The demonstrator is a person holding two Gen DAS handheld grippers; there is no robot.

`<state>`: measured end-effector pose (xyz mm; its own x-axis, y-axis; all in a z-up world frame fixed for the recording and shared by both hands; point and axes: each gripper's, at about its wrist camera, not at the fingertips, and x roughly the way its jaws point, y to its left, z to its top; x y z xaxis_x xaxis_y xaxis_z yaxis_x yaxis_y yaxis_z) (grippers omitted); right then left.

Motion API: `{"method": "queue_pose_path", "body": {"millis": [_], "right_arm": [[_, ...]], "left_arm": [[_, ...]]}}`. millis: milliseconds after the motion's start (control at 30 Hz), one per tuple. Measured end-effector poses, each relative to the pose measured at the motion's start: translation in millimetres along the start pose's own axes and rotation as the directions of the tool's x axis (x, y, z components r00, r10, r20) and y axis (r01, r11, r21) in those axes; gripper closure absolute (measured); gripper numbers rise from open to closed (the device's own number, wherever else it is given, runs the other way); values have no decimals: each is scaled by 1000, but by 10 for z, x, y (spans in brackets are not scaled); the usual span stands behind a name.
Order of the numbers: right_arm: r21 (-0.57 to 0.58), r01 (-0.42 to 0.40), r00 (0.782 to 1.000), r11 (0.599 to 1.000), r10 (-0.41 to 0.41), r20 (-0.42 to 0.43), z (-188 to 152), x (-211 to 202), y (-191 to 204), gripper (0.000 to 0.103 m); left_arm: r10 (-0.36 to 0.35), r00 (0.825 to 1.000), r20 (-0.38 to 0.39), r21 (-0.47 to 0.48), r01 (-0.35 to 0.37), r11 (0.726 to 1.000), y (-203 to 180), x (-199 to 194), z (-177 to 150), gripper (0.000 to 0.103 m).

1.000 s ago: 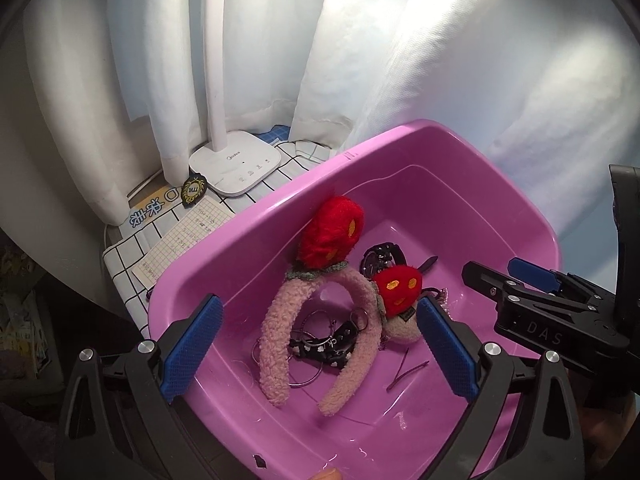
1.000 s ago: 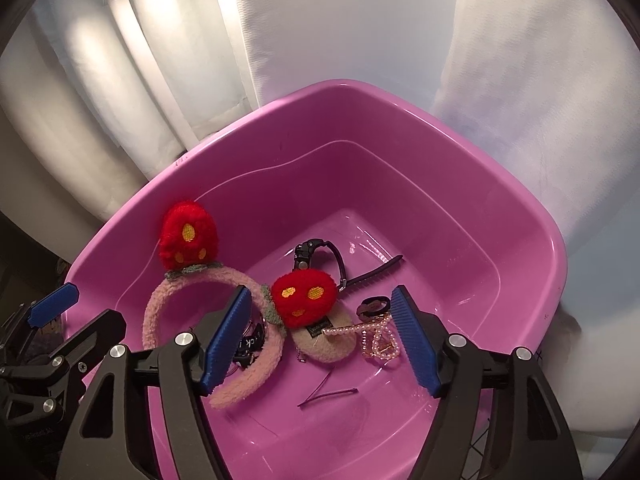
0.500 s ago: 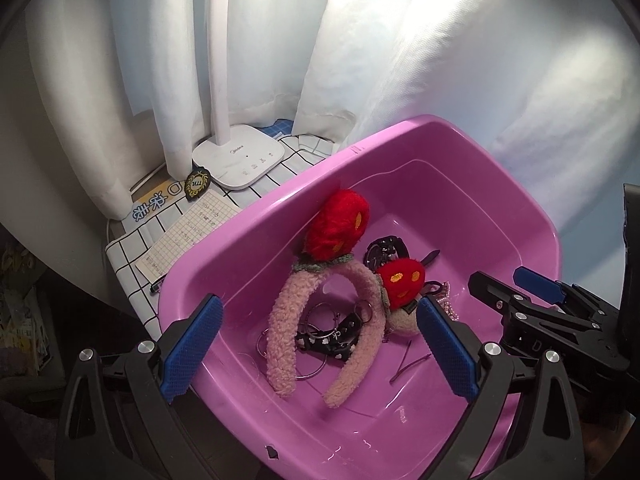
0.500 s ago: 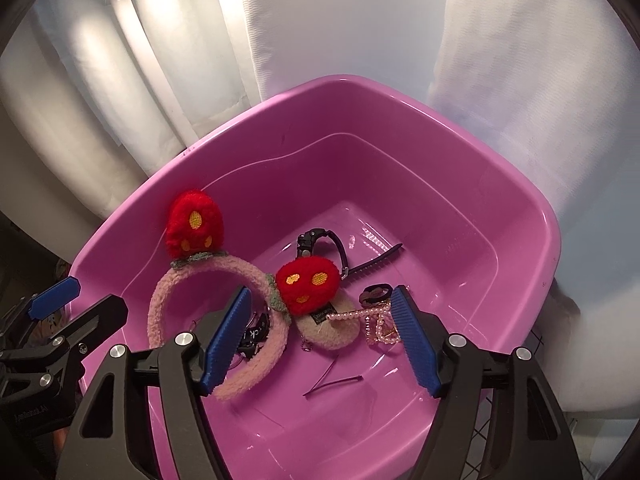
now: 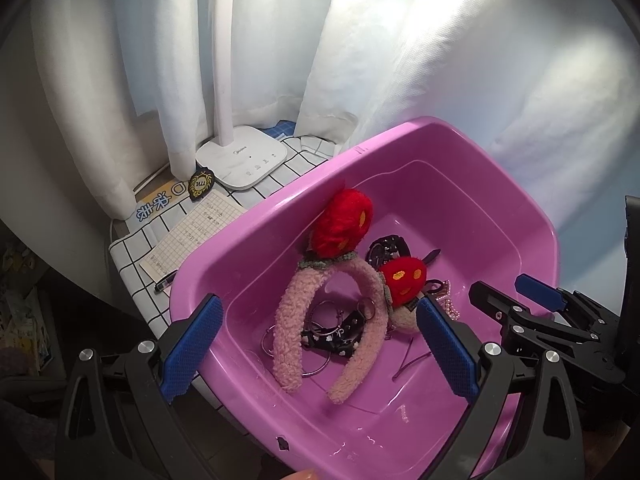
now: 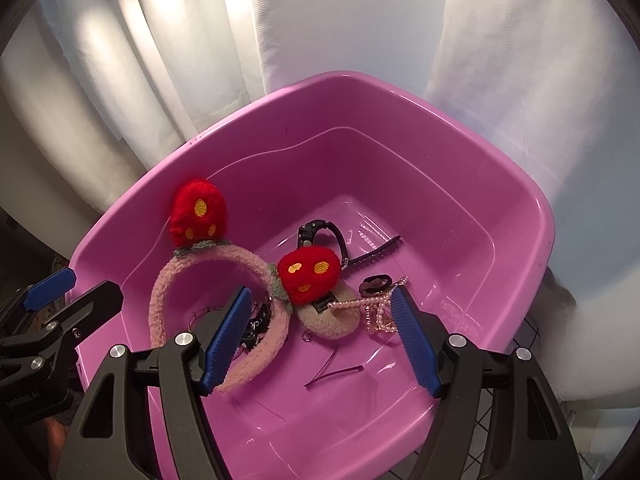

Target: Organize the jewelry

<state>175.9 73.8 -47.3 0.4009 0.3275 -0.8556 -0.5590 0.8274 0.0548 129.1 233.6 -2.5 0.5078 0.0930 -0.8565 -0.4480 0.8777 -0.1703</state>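
A pink plastic tub (image 5: 472, 168) (image 6: 452, 128) holds the jewelry. Inside lie a fuzzy pink headband with two red strawberries (image 5: 292, 320) (image 6: 180, 276), a black watch (image 6: 320, 232), a black hair clip (image 6: 376, 252), a pearl bracelet (image 6: 360, 304), metal hoops (image 5: 320, 312) and a hairpin (image 6: 336, 372). My left gripper (image 5: 316, 348) is open and empty above the tub's near left rim. My right gripper (image 6: 320, 332) is open and empty above the tub's near side; it also shows in the left wrist view (image 5: 520, 300).
Left of the tub, a checked cloth (image 5: 136, 248) carries a white lamp base (image 5: 244, 160), a paper sheet (image 5: 192, 236), a badge (image 5: 200, 182) and a pen (image 5: 166, 282). White curtains (image 5: 400, 60) hang behind.
Both grippers have pulled back and up from the tub, still open. The tub and its contents look smaller and lower in both views. Nothing was taken hold of.
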Motion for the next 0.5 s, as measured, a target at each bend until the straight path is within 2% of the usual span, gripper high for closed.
{"method": "queue_pose_path", "body": {"millis": [500], "right_arm": [[-4, 5, 1000, 1000, -5, 7, -42, -50, 66, 34]], "left_arm": [[12, 1000, -7, 31, -12, 999, -17, -27, -31, 7]]}}
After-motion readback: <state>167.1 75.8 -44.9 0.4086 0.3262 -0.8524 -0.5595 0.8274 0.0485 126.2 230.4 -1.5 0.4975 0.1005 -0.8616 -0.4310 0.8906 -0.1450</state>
